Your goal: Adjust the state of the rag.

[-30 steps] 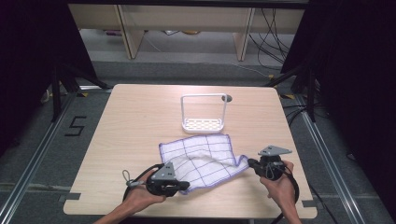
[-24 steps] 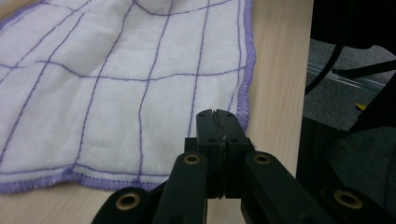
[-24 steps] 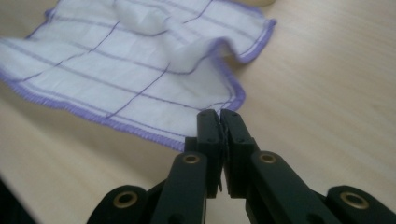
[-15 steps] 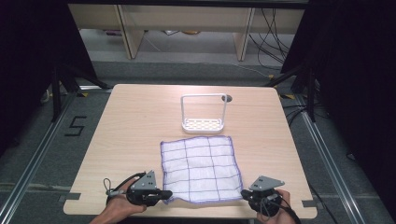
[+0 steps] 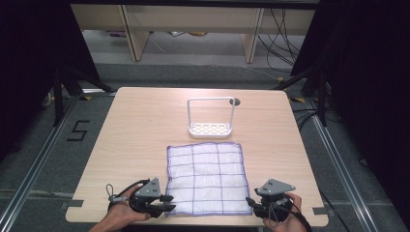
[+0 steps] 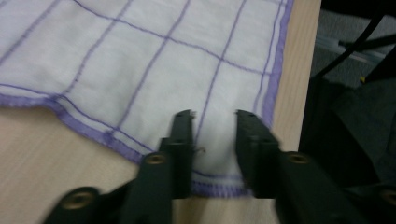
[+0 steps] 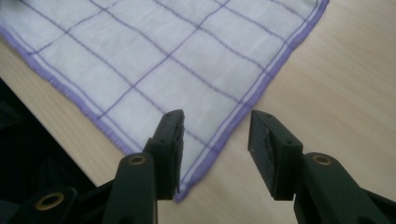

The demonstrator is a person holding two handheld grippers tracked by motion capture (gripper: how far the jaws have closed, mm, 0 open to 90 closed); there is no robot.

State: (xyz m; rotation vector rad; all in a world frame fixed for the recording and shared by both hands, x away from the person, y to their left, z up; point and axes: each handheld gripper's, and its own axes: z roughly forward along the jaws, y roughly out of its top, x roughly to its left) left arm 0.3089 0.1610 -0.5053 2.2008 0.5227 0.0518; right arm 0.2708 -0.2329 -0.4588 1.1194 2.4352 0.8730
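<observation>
A white cloth with a purple grid and hem (image 5: pixel 205 176) lies spread flat on the wooden table (image 5: pixel 140 130), near its front edge. My left gripper (image 5: pixel 168 203) sits at the cloth's near left corner. In the left gripper view its jaws (image 6: pixel 214 122) have just been opening and stand apart over that corner (image 6: pixel 140 60), no pad pressing it. My right gripper (image 5: pixel 249 202) is at the near right corner. Its jaws (image 7: pixel 215 123) have likewise just been opening and straddle the corner's hem (image 7: pixel 163 51) without gripping.
A white wire rack with a perforated base (image 5: pixel 211 118) stands upright just beyond the cloth's far edge. A small dark hole (image 5: pixel 236 102) is in the tabletop behind it. Bare wood lies to both sides of the cloth. The table's front edge is right by both hands.
A second ago both grippers held the rumpled cloth above the table. They pulled it toward the front edge and laid it flat, and both pairs of jaws have since opened off the corners.
</observation>
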